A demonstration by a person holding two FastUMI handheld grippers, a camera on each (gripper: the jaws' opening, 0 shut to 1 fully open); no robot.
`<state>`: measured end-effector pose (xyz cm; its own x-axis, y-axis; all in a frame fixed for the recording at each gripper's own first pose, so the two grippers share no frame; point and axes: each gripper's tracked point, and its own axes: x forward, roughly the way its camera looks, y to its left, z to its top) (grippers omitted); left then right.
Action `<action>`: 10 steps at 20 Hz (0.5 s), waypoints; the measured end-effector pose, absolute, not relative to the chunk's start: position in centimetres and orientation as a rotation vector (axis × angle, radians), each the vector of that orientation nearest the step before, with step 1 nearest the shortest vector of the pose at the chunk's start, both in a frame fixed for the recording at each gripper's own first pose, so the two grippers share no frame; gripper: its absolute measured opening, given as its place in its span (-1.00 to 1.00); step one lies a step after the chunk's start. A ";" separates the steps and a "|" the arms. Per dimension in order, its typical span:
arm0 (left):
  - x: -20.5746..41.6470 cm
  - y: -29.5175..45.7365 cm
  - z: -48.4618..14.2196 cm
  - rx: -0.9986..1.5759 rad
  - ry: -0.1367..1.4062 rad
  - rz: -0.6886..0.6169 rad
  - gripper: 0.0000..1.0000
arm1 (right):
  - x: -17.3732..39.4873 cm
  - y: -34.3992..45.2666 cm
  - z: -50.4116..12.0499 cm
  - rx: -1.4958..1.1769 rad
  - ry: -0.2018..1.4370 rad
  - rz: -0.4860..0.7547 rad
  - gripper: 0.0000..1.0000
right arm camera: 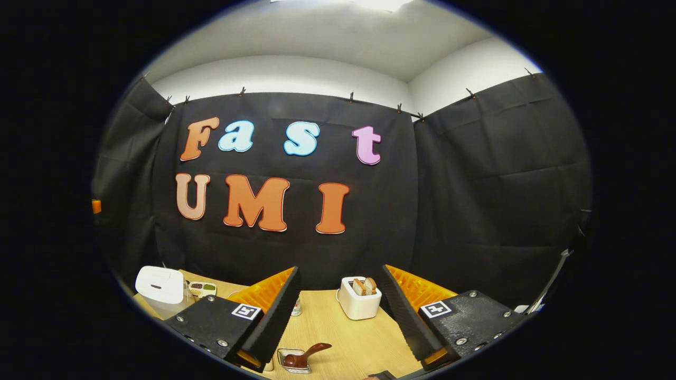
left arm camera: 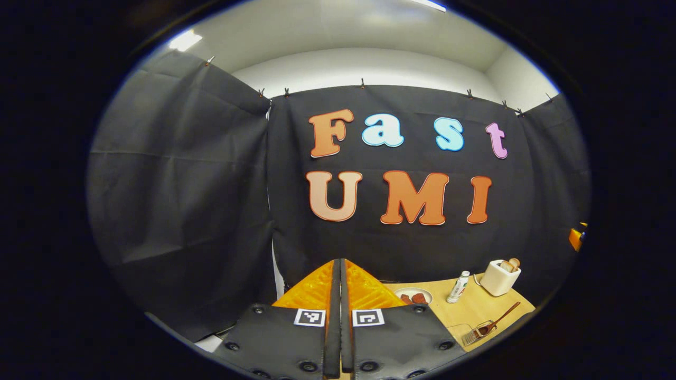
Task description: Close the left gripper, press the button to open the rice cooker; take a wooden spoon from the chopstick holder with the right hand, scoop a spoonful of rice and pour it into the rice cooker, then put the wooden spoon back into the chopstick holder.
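Left gripper [left arm camera: 339, 274] has its jaws pressed together on nothing, held up high and aimed at the booth wall. Right gripper [right arm camera: 338, 301] has jaws wide apart, empty, also raised over the bench [right arm camera: 364, 343]. Between the right jaws, low in the right gripper view, the spoon [right arm camera: 303, 356] lies in a small wire holder [right arm camera: 292, 362], handle sticking up to the right; the left gripper view shows the same spoon [left arm camera: 496, 319] off to its right. Cooker [right arm camera: 159, 285] sits at the far left of the bench, lid down, well apart from both grippers. Toaster [right arm camera: 359, 298] with bread stands behind the holder; small bottle [left arm camera: 458, 286] and plate [left arm camera: 413, 295] nearby. Button press looks not yet done. Risks: the left gripper is pointed away from the cooker, so a blind swing could miss the button or shove the cooker; the right jaws coming down could clip the toaster or tip the light holder; the slanted handle could slip.
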<state>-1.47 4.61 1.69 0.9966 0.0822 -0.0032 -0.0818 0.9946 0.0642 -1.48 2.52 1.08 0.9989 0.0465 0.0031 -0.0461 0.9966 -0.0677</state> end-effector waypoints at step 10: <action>2.3 2.1 -1.6 0.070 0.162 -0.059 -0.92 | -2.0 2.8 0.1 -0.086 0.011 0.052 0.88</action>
<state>2.33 2.10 -1.56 0.9851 -0.0528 -0.1635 0.0642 0.9958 0.0653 -1.97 2.83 0.08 0.9986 0.0518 -0.0133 -0.0528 0.9949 -0.0860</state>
